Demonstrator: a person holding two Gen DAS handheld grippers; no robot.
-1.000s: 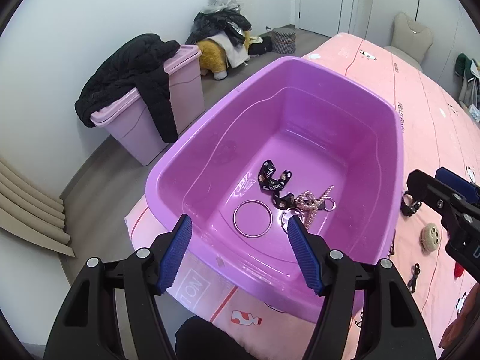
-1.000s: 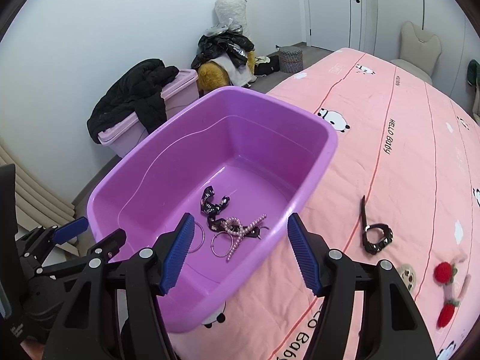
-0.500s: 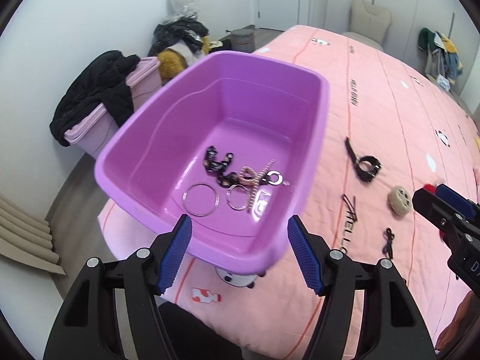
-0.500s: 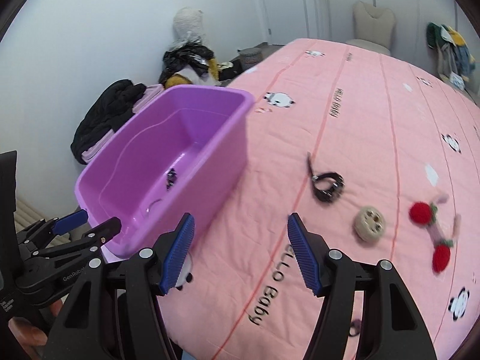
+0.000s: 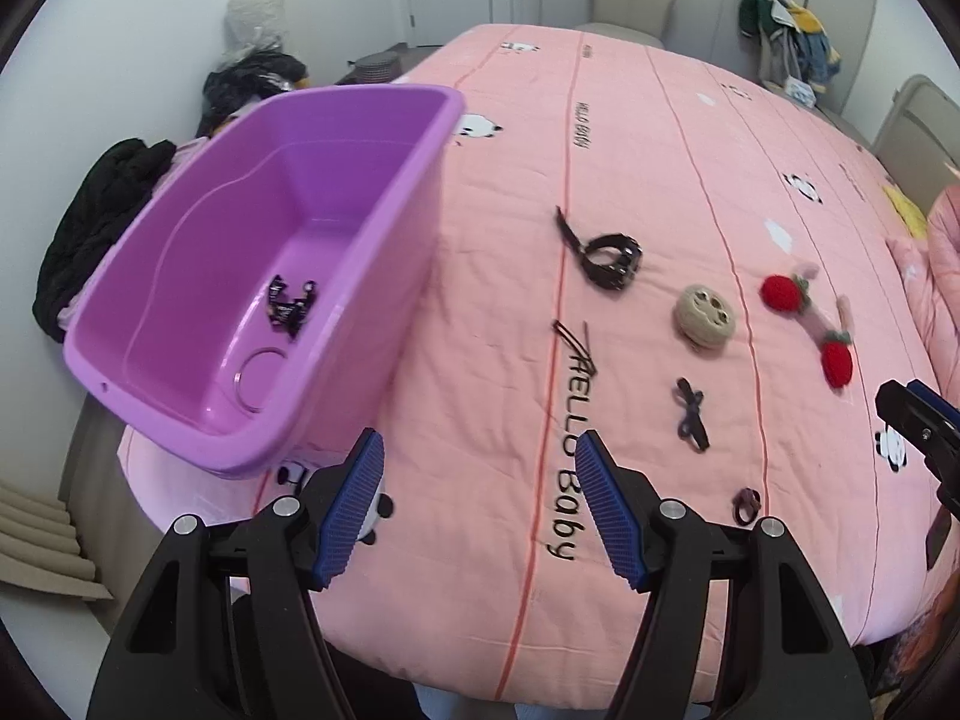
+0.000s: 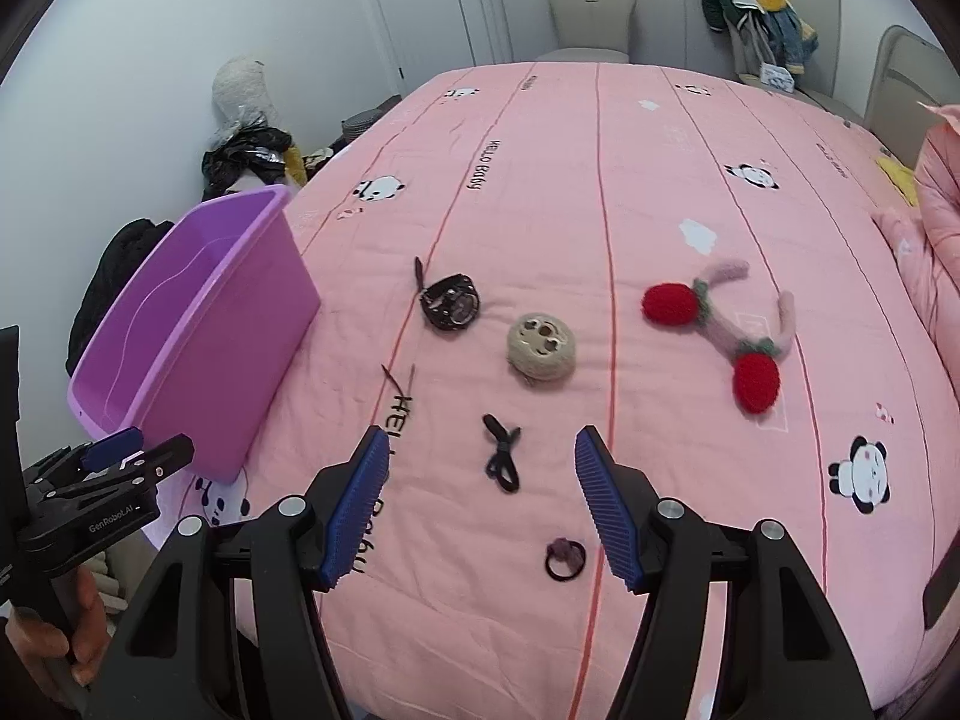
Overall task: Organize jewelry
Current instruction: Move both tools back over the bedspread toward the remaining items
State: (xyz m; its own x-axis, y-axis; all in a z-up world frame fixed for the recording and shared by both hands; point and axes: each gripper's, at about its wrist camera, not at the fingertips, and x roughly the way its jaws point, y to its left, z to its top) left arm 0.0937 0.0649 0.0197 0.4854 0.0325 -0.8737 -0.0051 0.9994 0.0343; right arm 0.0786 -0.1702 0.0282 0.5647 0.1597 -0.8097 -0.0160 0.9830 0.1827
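Note:
A purple tub (image 5: 384, 276) (image 6: 240, 324) stands on the pink bed at the left; it holds a black strap (image 5: 288, 306) and a metal ring (image 5: 264, 378). Loose on the bed lie a black watch (image 6: 450, 303), a beige round clip (image 6: 543, 348), a red strawberry hair clip (image 6: 714, 330), a black bow tie (image 6: 501, 459), a small dark hair ring (image 6: 564, 558) and thin hairpins (image 6: 399, 384). My left gripper (image 5: 480, 504) is open and empty, right of the tub. My right gripper (image 6: 480, 504) is open and empty, hovering over the bow tie and hair ring.
The pink bedspread (image 6: 660, 180) spreads far back and right. A pink pillow (image 6: 936, 204) lies at the right edge. Dark clothes and a plush toy (image 6: 246, 138) are piled on the floor at the left. A chair (image 6: 591, 18) stands behind the bed.
Both grippers swung right, away from the tub and over the loose items on the bed. Both stayed open and empty.

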